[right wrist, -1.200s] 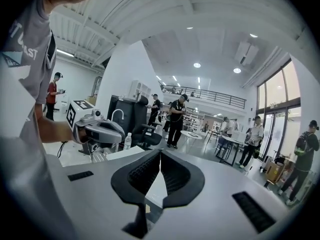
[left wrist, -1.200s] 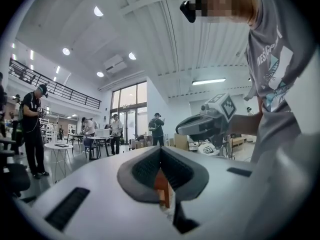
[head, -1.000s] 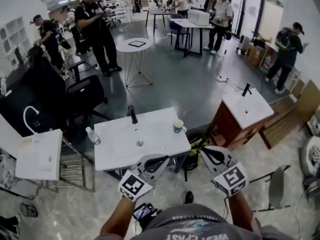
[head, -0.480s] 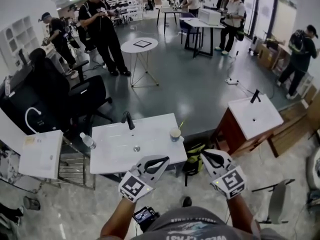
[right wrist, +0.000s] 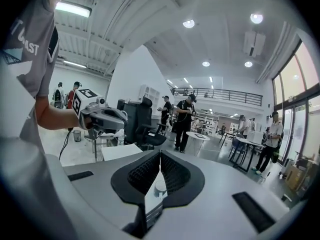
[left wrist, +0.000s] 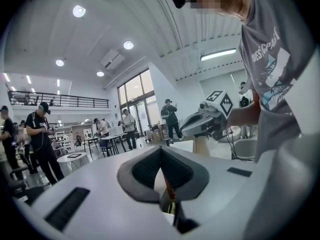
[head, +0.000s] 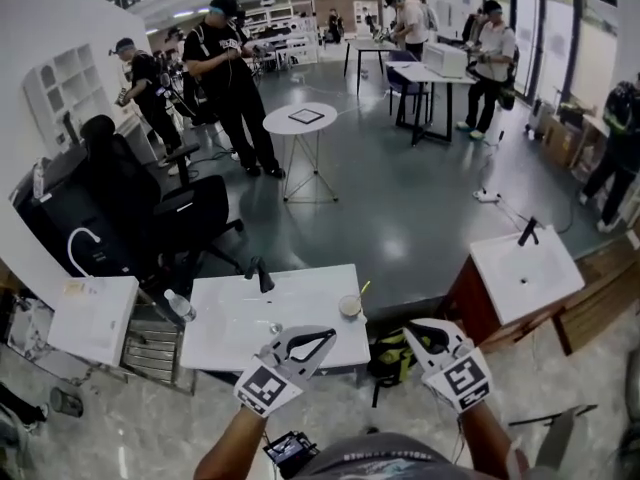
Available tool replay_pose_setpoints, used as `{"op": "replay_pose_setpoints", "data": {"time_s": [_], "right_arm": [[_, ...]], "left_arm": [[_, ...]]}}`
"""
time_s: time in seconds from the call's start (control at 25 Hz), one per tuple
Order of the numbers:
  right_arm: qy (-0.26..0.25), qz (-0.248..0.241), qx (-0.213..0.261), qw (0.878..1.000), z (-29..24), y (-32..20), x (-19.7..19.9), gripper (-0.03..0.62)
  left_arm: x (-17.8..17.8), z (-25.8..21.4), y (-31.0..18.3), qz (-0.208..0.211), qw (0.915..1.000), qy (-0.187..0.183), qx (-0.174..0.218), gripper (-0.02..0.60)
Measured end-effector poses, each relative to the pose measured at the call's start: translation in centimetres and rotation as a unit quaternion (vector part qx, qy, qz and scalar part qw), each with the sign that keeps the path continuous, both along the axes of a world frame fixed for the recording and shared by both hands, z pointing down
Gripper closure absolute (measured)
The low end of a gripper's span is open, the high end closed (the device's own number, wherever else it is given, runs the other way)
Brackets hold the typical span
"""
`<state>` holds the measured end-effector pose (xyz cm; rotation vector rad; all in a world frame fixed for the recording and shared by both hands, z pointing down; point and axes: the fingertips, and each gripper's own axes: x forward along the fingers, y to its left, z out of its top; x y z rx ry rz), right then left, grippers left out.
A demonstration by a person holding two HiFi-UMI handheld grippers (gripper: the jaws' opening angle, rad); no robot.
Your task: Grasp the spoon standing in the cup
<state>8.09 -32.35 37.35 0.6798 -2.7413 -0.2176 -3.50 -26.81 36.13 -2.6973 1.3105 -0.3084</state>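
Black-padded jaws of left gripper [left wrist: 161, 149] and right gripper [right wrist: 160, 152] press together; head view alone shows spoon [head: 364, 289] in cup [head: 349, 308] plainly.

Lower centre of your head view: white sink counter [head: 310, 303] bearing black faucet [head: 262, 274], cup [head: 349, 307] at right, bottle [head: 179, 306] at left edge.

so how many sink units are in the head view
3: the middle sink with the cup on it, the right sink on a wooden cabinet, the left sink. More may be hidden.
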Motion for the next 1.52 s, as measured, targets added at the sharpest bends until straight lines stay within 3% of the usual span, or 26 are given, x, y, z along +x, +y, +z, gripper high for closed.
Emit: {"op": "replay_pose_setpoints", "data": {"time_s": [0.24, 0.44, 1.16, 1.52], "right_arm": [[-0.012, -0.02, 0.014, 1.0, -0.4, -2.4, 0.3, 0.56], [-0.017, -0.014, -0.005, 1.0, 0.4, -3.6, -0.3, 0.56], [0.005, 0.016, -0.066, 0.998, 6.5, -8.6, -8.9, 0.56], [0.007, 0.038, -0.106, 0.994, 11.2, -12.5, -9.9, 0.559]], "left_arm": [[1.9, 0.2, -2.6, -0.011, 0.9999, 0.005, 0.005, 0.58], [2.3, 0.2, -3.8, 0.0, 1.0, 0.008, -0.001, 0.58], [-4.4, 4.9, -8.8, 0.019, 0.9978, 0.052, -0.036, 0.58], [-6.0, 6.9, -11.6, 0.018, 0.9969, 0.058, -0.049, 0.58]]}}
